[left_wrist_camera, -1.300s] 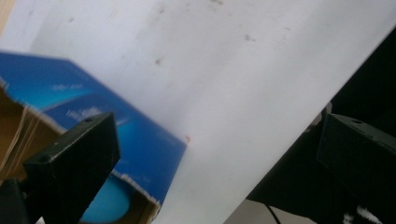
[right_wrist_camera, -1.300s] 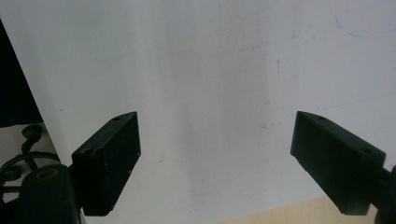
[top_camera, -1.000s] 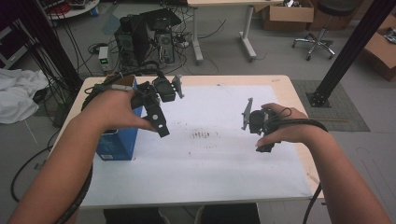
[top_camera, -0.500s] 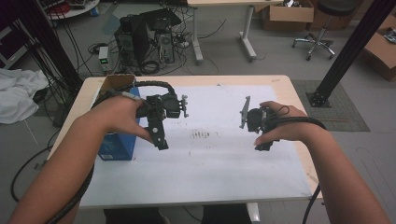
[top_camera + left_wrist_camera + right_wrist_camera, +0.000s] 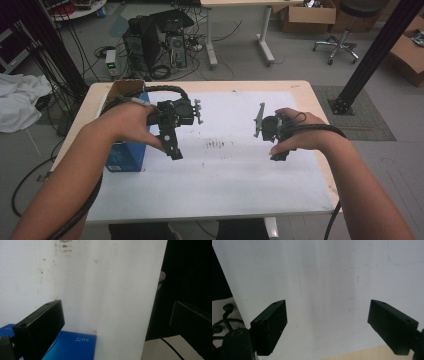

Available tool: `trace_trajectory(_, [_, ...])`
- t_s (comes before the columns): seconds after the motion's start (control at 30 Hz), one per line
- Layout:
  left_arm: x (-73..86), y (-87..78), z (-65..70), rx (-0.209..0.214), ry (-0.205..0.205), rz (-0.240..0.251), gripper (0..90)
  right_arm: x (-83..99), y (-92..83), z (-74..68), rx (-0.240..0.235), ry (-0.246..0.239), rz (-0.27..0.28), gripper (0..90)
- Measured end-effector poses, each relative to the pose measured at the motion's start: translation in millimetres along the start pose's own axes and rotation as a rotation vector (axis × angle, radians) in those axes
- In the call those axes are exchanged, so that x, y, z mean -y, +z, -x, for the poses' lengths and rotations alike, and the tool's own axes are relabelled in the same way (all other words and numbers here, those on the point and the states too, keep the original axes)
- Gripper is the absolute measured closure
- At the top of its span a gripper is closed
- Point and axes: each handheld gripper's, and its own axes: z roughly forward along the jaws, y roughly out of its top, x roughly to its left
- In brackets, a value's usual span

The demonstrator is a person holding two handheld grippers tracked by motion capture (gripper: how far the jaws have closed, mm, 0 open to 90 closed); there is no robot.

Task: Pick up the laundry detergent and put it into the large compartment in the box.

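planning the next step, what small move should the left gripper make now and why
Probably swing the left gripper back left and lower it toward the blue box. Its jaws stand wide open with nothing between them, and in the left gripper view the box lies just beside the near jaw on the white sheet, the nearest thing to grasp.

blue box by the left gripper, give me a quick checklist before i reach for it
1. Left gripper open: ok, jaws stand wide apart in the left gripper view.
2. Nothing between its jaws: ok.
3. Blue box close by: ok, just beside and below the left gripper.
4. Jaws lined up around the box: not ok, the box sits off by one jaw.
5. Right gripper out of the way: ok, open over the white sheet, well apart.
6. Box contents: cannot tell.
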Motion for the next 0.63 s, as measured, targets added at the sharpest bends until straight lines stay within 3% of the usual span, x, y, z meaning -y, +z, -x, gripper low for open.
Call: trace_trajectory(0.63, [-3.4, 2.3, 0.9, 0.005, 0.013, 0.004, 0.1, -0.8, 1.4, -0.3, 0.001, 0.003, 0.004, 16.0])
